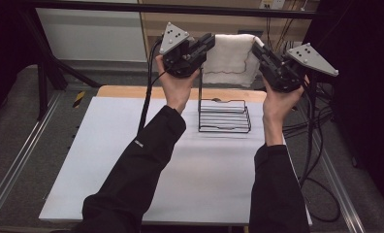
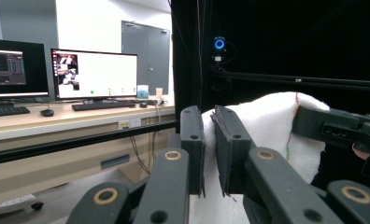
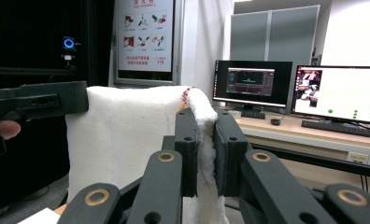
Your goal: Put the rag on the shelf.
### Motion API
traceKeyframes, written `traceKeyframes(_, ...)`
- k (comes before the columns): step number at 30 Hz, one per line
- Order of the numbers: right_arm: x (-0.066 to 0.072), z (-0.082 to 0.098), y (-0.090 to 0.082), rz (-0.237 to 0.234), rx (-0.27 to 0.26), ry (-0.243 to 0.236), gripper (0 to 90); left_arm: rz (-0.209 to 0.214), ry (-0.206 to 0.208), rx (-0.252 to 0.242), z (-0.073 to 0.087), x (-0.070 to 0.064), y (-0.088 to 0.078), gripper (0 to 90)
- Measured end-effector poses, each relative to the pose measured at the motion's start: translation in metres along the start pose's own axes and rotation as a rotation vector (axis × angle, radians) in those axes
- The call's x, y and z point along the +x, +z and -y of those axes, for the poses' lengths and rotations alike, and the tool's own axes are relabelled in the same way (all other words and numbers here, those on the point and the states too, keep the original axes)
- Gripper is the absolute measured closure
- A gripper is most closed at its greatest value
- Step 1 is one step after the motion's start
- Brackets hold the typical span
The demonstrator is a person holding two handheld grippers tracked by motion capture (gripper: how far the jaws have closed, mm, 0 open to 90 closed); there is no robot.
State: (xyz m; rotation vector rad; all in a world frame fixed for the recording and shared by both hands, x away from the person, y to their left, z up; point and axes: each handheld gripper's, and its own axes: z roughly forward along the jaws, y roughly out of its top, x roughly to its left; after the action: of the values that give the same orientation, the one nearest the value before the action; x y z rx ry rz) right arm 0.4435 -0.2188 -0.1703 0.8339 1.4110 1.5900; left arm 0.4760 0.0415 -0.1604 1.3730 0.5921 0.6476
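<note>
I see both grippers raised above the far edge of the table (image 1: 132, 160), a white towel (image 1: 231, 58) stretched between them. The left gripper (image 1: 207, 43) pinches the towel's left top edge, jaws narrow with cloth between them. The right gripper (image 1: 258, 48) is clamped on the right top corner; its own view shows the hem squeezed between the pads (image 3: 188, 140). The towel hangs above a black wire rack (image 1: 224, 115) standing on the white tabletop, apart from it.
</note>
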Motion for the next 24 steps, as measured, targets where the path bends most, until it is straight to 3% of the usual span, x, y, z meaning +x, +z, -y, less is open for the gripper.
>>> traceKeyframes(5,-0.002,-0.002,0.008,0.001,0.003,-0.01,81.8,-0.009,-0.025,-0.006,-0.001,0.007,0.006,82.0)
traceKeyframes(13,-0.011,0.003,0.026,0.011,0.025,-0.012,81.8,-0.027,-0.012,0.017,0.004,0.018,0.023,82.0)
traceKeyframes(19,-0.02,0.01,0.041,0.012,0.044,0.011,81.8,-0.05,0.002,0.038,0.008,0.028,0.038,82.0)
traceKeyframes(24,-0.023,0.014,0.051,0.013,0.068,0.004,81.8,-0.051,-0.025,0.053,0.016,0.037,0.045,82.0)
